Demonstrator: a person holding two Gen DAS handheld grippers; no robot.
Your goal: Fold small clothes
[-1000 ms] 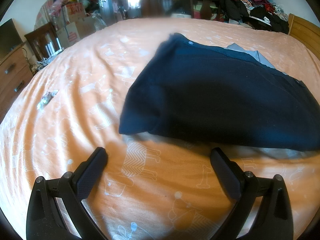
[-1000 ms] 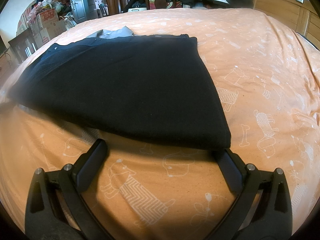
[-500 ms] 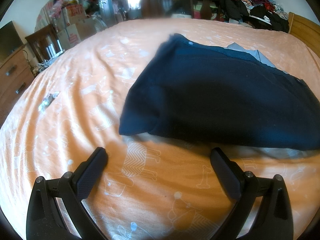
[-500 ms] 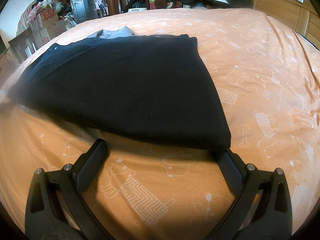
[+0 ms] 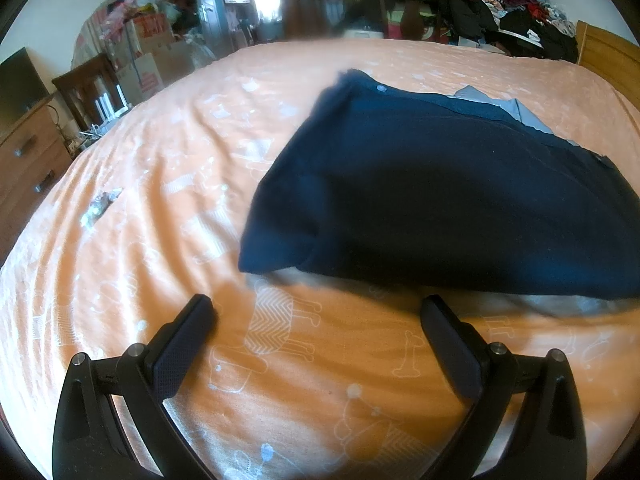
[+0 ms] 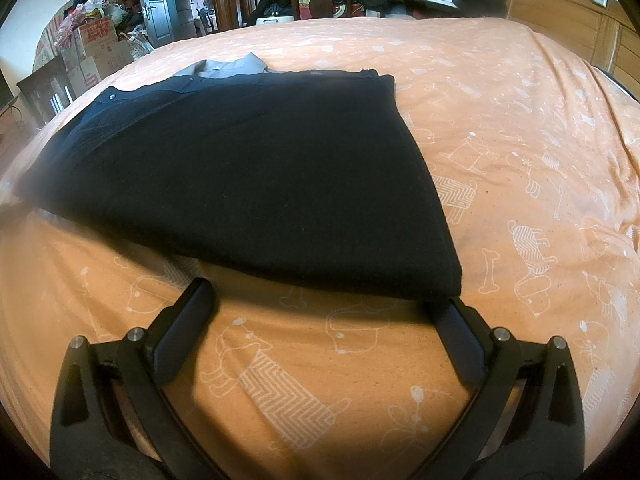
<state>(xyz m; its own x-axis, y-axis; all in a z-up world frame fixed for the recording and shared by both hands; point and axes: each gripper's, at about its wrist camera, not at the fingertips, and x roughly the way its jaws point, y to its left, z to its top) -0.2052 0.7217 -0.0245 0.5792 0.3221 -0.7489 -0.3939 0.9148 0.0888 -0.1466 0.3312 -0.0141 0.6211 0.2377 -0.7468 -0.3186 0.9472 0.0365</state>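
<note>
a dark navy garment (image 5: 452,196) lies folded flat on the orange, animal-printed bed sheet (image 5: 168,184), a grey collar (image 5: 496,106) poking out along its far edge. over the past second almost nothing has changed: both tools are where they were, the cloth has not shifted, and only the left view drifts very slightly. that stillness reads as a pause between folds, with neither hand yet committed to a grip.

the left tool (image 5: 316,312) has its fingers spread wide and holds nothing, poised just short of the garment's near left corner, apart from the cloth. the right tool (image 6: 324,300) is likewise spread and empty, though its right finger (image 6: 460,328) sits right at the garment's near right corner, and contact cannot be confirmed.

the left wrist view alone shows a strip of paler grey fabric (image 5: 560,304) peeking from under the near hem (a lower layer not quite covered), plus a small crumpled wrapper (image 5: 100,208) lying well apart on the sheet and a wooden dresser (image 5: 28,152) beside the bed. the right wrist view alone shows the garment's clean, straight right edge (image 6: 424,184) and a wooden headboard (image 6: 560,20) beyond. judging by the two corners framed, a further fold from the near edge looks likely.
</note>
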